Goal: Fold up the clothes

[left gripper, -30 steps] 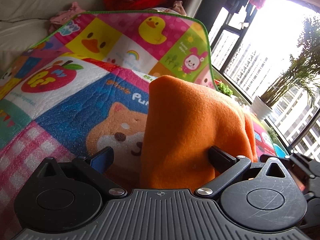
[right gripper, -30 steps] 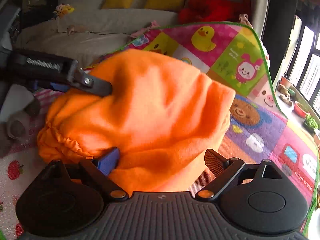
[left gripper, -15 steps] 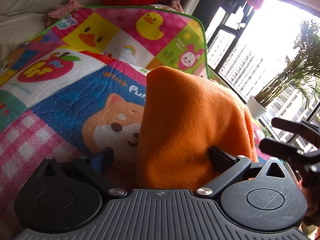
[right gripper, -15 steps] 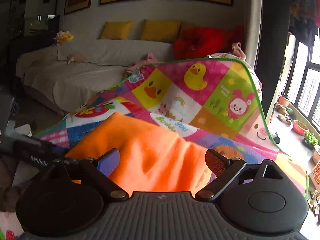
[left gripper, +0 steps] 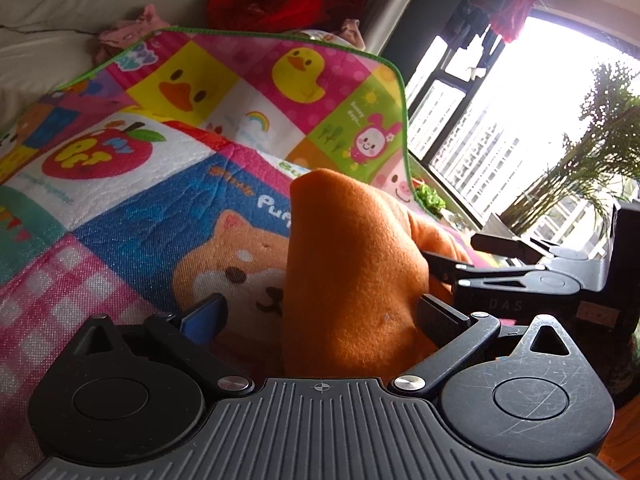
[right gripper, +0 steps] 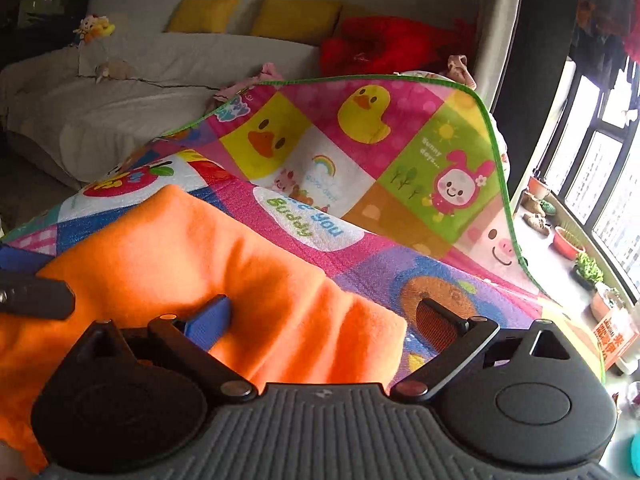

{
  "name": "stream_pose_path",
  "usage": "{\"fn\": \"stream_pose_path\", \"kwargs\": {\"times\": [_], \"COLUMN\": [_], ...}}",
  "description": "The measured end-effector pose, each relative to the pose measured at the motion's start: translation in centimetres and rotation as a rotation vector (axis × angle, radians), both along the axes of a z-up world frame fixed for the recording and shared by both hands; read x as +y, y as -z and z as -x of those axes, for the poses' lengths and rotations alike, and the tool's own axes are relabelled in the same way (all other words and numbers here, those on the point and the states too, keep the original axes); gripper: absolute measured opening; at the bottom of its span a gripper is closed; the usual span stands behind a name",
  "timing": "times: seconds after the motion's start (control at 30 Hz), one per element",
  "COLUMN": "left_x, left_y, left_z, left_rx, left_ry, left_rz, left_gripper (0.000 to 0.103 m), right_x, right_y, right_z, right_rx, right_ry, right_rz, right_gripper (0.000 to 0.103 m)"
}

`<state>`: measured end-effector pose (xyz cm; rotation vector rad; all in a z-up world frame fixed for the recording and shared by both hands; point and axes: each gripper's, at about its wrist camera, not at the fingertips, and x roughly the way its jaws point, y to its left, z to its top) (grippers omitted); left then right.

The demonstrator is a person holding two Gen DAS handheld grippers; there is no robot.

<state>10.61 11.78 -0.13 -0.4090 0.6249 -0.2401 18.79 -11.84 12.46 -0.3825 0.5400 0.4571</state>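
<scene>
An orange fleece garment [left gripper: 352,276] lies on a colourful cartoon play mat [left gripper: 132,200]. In the left wrist view it rises as a fold between the fingers of my left gripper [left gripper: 320,316], whose jaws stand wide apart and do not pinch it. My right gripper shows at the right of that view [left gripper: 456,256], at the garment's far side. In the right wrist view the garment [right gripper: 192,264] lies flatter under my right gripper [right gripper: 324,316], which is open, its blue left finger [right gripper: 212,320] resting on the cloth. The left gripper's finger [right gripper: 36,300] shows at the left edge.
The play mat [right gripper: 400,168] bends up against a white sofa [right gripper: 140,96] with yellow cushions [right gripper: 292,20] and a red plush heap [right gripper: 384,48]. Pink clothes [left gripper: 128,36] lie on the sofa. Windows and potted plants [left gripper: 580,176] stand to the right.
The garment has come down from a raised bundle to lie flatter on the mat. My right gripper has come in closer to the left one. Both stay open.
</scene>
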Motion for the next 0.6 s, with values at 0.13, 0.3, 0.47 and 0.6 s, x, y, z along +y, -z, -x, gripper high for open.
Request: {"fn": "stream_pose_path", "kwargs": {"times": [0.13, 0.3, 0.47, 0.6], "left_x": [0.3, -0.2, -0.8, -1.2], "left_y": [0.0, 0.2, 0.2, 0.1], "left_z": [-0.3, -0.6, -0.9, -0.8], "left_rx": [0.015, 0.021, 0.026, 0.026], "left_ry": [-0.022, -0.018, -0.016, -0.003], "left_rz": [-0.027, -0.063, -0.087, -0.093], "left_gripper": [0.103, 0.103, 0.103, 0.103], "right_x": [-2.0, -5.1, -5.7, -5.5], "right_y": [-0.3, -2.8, -0.3, 4.0], "right_z": [0.2, 0.8, -2.1, -2.7], "right_rx": [0.026, -0.077, -0.005, 0.044], "right_ry": [0.04, 0.146, 0.198, 0.209], "right_rz": [-0.046, -0.134, -0.08, 0.007], "right_gripper": [0.098, 0.098, 0.098, 0.099]}}
